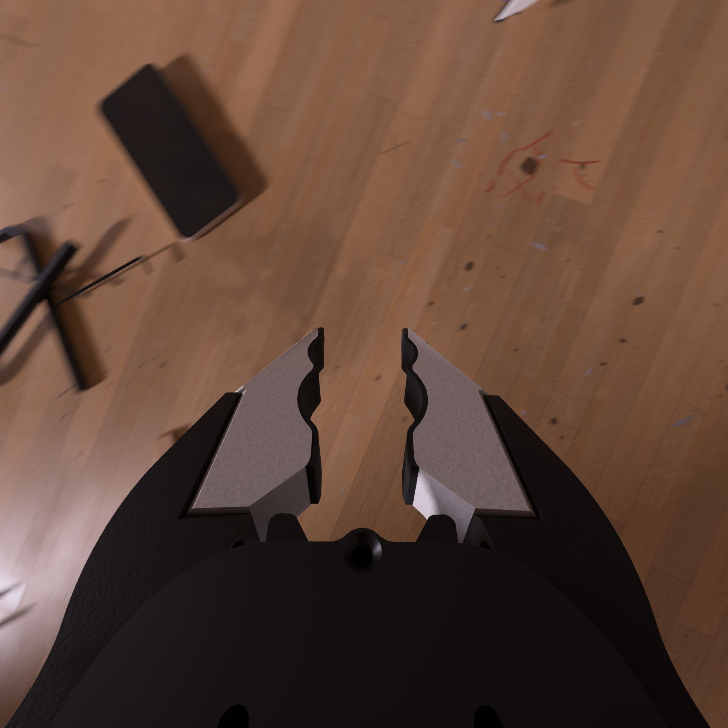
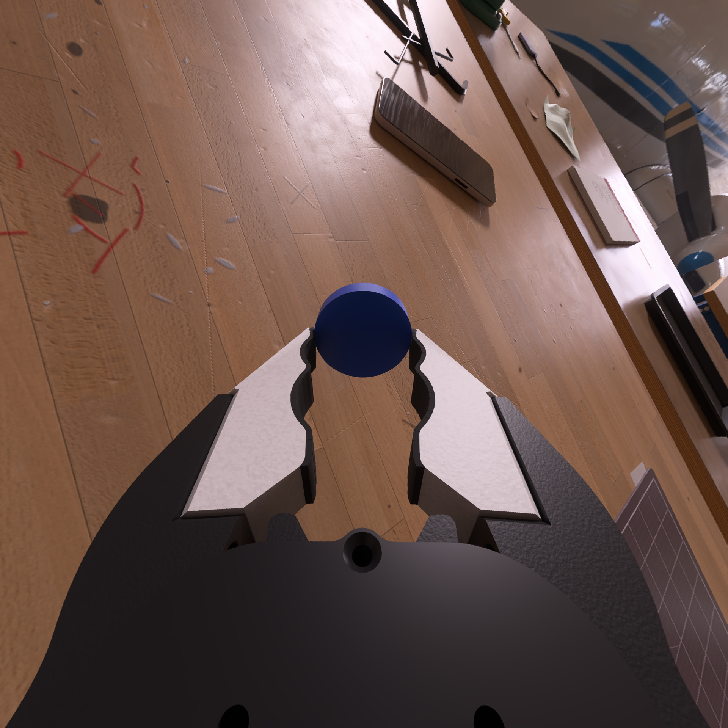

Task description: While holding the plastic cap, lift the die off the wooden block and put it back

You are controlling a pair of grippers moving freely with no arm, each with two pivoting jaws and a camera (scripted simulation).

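Observation:
My right gripper (image 2: 363, 335) is shut on a round dark blue plastic cap (image 2: 362, 331), pinched at the fingertips and held above the wooden table. My left gripper (image 1: 362, 335) is open and empty, its fingers apart over bare table wood. No die and no wooden block show in either view. The left wrist view is blurred by motion.
A black phone (image 1: 169, 151) lies at the upper left of the left wrist view; it also shows in the right wrist view (image 2: 433, 140). A black folding stand (image 1: 43, 283) lies beside it. Red scribbles (image 2: 94, 201) mark the wood. The table's edge (image 2: 591, 252) runs along the right, with a shelf of small items beyond.

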